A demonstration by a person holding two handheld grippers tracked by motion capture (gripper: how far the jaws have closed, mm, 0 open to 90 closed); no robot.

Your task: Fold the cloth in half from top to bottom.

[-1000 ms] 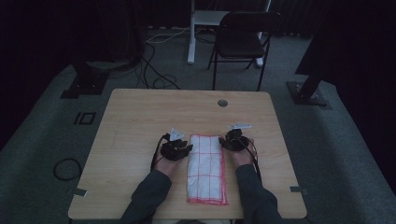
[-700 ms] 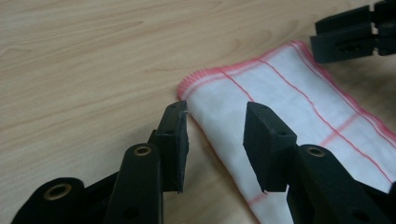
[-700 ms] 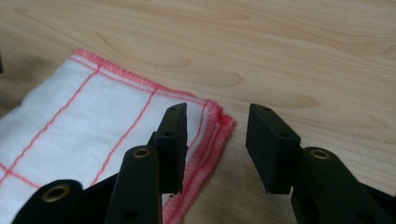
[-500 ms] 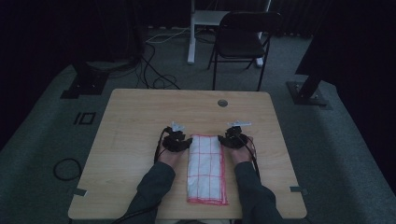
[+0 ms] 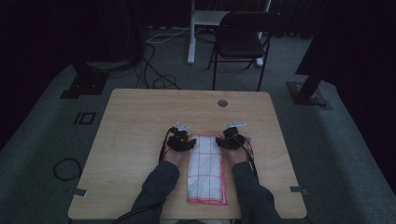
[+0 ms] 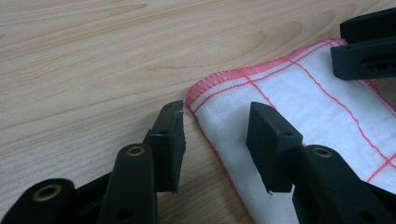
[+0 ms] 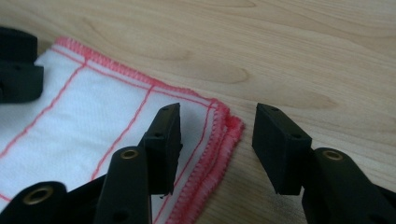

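Observation:
A folded white cloth [image 5: 207, 170] with red grid lines and red stitched edges lies lengthwise on the wooden table [image 5: 140, 121], near its front edge. My left gripper [image 5: 183, 141] sits at the cloth's far left corner, open, with the cloth [image 6: 299, 93] edge running between its jaws; one jaw rests over bare wood, the other over fabric. My right gripper [image 5: 229, 139] is at the far right corner, open, straddling the layered red hem of the cloth [image 7: 93, 112]. My left gripper [image 6: 215, 140] and my right gripper [image 7: 217, 140] hold nothing. Each gripper view shows the other gripper's black jaw at its edge.
The far half of the table is bare wood with a round cable grommet [image 5: 222, 102]. Behind the table stand a black folding chair [image 5: 243, 42], a white desk leg [image 5: 191, 32] and floor cables [image 5: 154, 74]. A cable coil [image 5: 67, 169] lies on the floor at left.
Both grippers have stayed at the cloth's far corners, shifting only slightly. The cloth lies as before.

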